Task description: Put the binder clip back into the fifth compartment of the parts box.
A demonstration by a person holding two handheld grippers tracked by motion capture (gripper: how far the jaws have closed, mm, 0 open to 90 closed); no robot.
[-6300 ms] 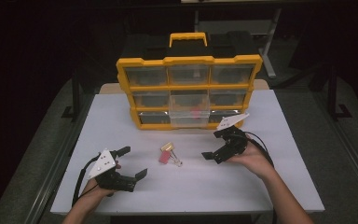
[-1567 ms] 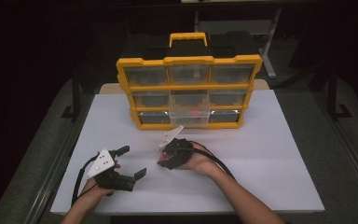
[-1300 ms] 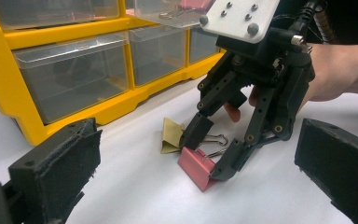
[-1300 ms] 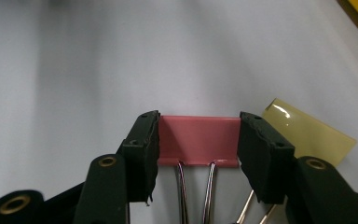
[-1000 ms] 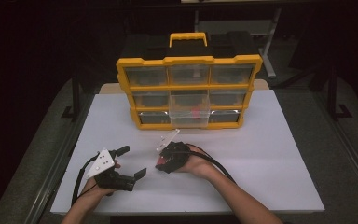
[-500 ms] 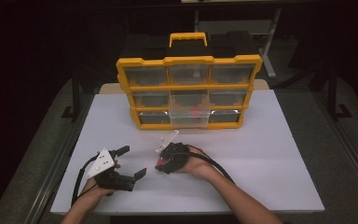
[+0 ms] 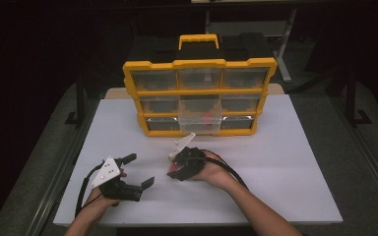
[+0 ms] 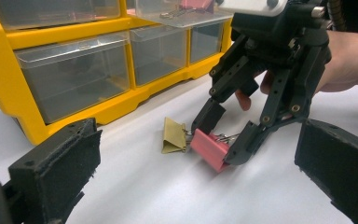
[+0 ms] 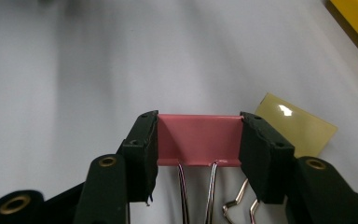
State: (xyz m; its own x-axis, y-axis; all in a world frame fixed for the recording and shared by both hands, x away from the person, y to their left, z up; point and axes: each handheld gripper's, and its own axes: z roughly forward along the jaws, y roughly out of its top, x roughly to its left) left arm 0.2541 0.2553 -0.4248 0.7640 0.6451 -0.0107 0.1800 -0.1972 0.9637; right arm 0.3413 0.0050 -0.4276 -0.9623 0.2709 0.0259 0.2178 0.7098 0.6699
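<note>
The right claw [image 9: 198,158] grips the pink binder clip [image 9: 198,139] lying on the counter [image 7: 285,147] beside a yellow clip [image 9: 298,123]; next, likely lift it toward the open drawer [image 7: 200,121], while the left claw [image 7: 137,170] rests open.

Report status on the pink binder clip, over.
Right gripper shut on pink binder clip, on table. Left gripper open, idle. Yellow clip touching alongside.

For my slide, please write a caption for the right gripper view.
Right hand-held gripper clamps a pink binder clip on the white table, beside a yellow clip.
</note>
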